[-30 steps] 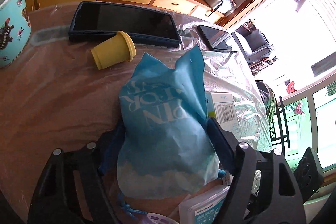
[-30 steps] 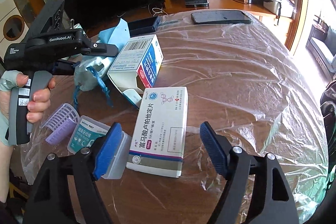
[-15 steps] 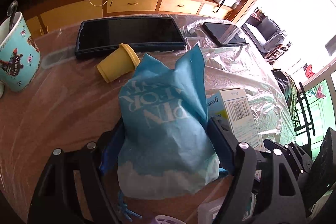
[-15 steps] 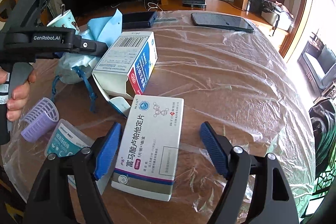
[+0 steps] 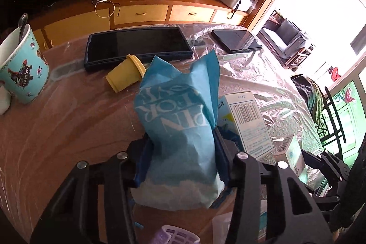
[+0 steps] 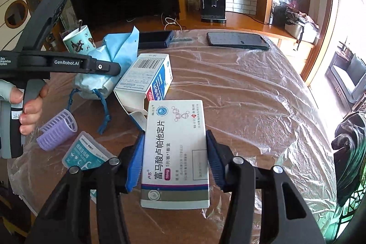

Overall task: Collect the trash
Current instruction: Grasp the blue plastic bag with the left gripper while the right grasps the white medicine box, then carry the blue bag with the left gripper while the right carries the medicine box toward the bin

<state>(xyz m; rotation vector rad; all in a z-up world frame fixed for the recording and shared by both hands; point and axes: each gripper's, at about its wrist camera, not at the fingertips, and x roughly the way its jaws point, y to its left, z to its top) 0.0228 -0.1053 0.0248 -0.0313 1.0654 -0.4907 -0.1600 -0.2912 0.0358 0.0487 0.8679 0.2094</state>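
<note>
A light-blue drawstring bag (image 5: 178,120) with white lettering stands on the film-covered table (image 6: 240,95). My left gripper (image 5: 183,152) is closing on it, and both blue pads press into its sides. In the right wrist view that bag (image 6: 119,49) sits at the left under the left gripper's finger. A white medicine box (image 6: 176,129) with a purple stripe lies flat between the closing jaws of my right gripper (image 6: 175,159), its long edges against the pads. An opened blue-and-white carton (image 6: 146,77) lies between bag and box.
A purple hair roller (image 6: 57,129) and a clear floss case (image 6: 84,152) lie near the table's left edge. A yellow cup (image 5: 125,74) lies on its side by a dark tablet (image 5: 137,45). A teal mug (image 5: 20,70) and a phone (image 6: 238,40) sit farther back.
Both grippers' jaws have closed in: the left onto the blue bag, the right onto the white medicine box. The left gripper has also rolled a little.
</note>
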